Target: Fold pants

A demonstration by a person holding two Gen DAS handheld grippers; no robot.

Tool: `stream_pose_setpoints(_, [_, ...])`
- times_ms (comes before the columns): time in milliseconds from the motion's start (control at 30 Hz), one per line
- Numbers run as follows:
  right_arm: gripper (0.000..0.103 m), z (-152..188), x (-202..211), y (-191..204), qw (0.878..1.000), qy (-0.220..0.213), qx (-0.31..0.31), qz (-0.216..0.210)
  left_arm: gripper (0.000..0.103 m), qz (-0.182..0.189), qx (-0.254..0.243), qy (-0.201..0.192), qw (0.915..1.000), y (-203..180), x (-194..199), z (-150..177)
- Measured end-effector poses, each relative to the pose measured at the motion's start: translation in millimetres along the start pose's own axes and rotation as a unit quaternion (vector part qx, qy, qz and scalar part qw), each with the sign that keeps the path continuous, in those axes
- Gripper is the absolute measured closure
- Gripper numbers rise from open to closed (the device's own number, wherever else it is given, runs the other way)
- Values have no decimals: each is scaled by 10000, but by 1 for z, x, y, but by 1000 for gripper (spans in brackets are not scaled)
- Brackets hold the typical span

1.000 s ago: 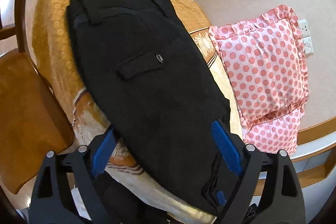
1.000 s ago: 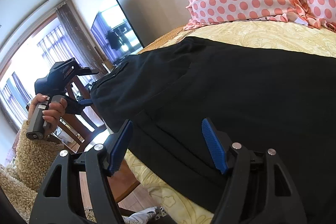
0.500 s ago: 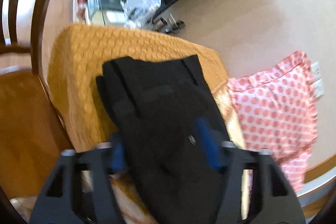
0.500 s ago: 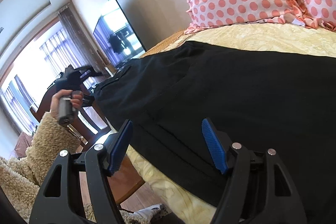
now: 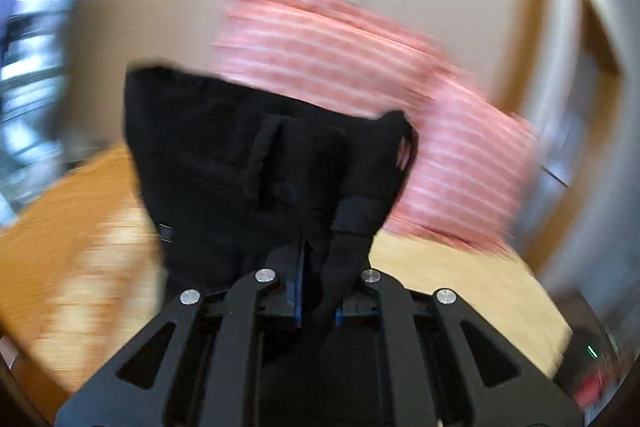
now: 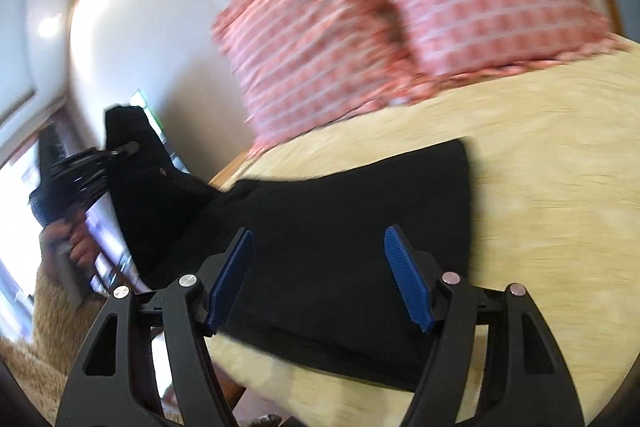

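1. Fingers [image 5: 298, 291] of the left gripper [image 5: 318, 291] clamp the waistband end of the black fabric pants [image 5: 240, 163], lifting it off the yellow quilted bed [image 6: 540, 187].
2. Right gripper [image 6: 320, 279] hangs with its 2 blue-padded fingers wide apart, holding nothing, above the leg section lying flat.
3. Risk: the thin pinch may slip mid-swing, or the unpinned legs drag toward the pink patterned pillows [image 6: 400, 7], skewing the fold.
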State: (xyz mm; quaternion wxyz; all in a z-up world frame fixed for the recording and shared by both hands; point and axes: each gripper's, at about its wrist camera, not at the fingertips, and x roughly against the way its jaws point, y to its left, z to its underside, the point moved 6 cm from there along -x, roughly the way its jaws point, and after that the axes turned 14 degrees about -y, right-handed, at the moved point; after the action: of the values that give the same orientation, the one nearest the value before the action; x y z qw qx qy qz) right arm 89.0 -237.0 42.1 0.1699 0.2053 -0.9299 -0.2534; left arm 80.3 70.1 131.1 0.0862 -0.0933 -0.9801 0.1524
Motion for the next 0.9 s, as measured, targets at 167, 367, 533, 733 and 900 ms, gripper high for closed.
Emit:
stream_pose_setpoints(167, [25,-14,33,-33,9973,-435,-161,571,93,1621,-561,1204,9778,-126,-31,101])
stream_pose_setpoints(367, [25,-20,53,-69,9924,-561,-426,1009,93,1690,-996,2033,9593,-146,-34,180])
stream_pose_setpoints(533, [25,-29,53,-77,9910,-693,-462,1044,94,1780,-1107,1573,9650,-160,-17,154])
stream_pose_setpoints(733, [25,-38,46,-66,9922,-763,-482,865,90,1792,-1599,1867,9526,-176,-28,203])
stream_pose_setpoints(900, [22,-50,29,-26,9977,-621,-167,226,53,2083,-1405,1911,9489,-165,-5,182])
